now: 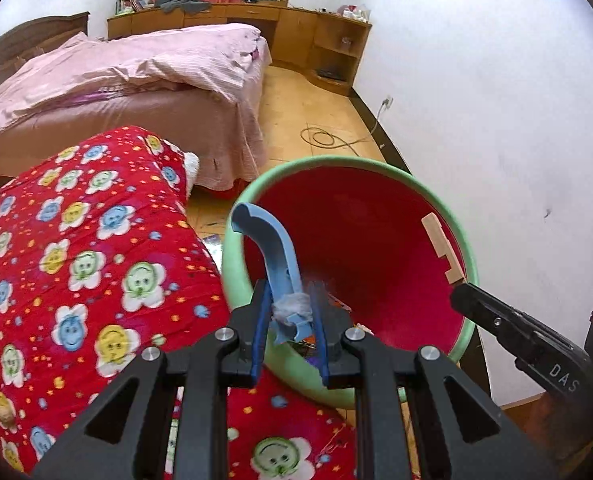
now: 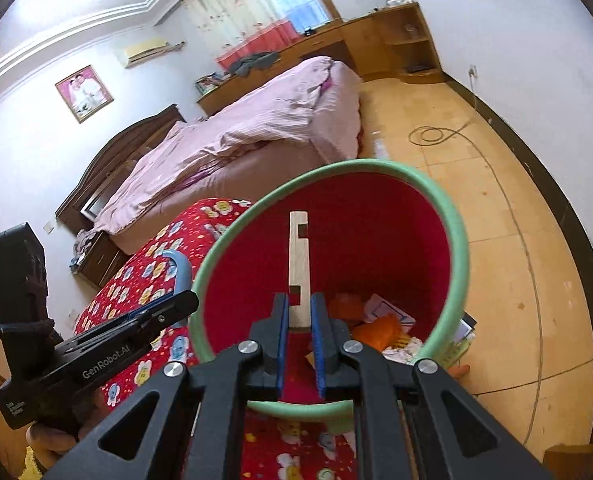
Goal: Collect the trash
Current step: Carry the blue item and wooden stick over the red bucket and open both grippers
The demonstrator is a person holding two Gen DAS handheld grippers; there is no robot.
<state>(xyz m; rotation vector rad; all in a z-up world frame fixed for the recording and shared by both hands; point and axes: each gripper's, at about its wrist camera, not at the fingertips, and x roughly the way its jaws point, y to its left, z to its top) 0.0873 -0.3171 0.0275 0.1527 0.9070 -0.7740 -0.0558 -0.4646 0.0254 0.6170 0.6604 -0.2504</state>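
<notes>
Trash bin [image 2: 454, 236] below: my left gripper [image 1: 290, 320] clamps a blue hook [image 1: 274, 248], my right gripper [image 2: 299, 320] a wooden strip [image 2: 299, 264]; next, release both inside.

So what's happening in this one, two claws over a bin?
A person is dropping trash into a green bin with a red liner, beside a red flowered quilt. The left claw is shut on a curved blue plastic piece with grey fluff on it, held above the bin's near rim. The right claw is shut on a notched wooden strip, held over the opening. Neither is released yet. Orange and paper scraps already lie inside.
</notes>
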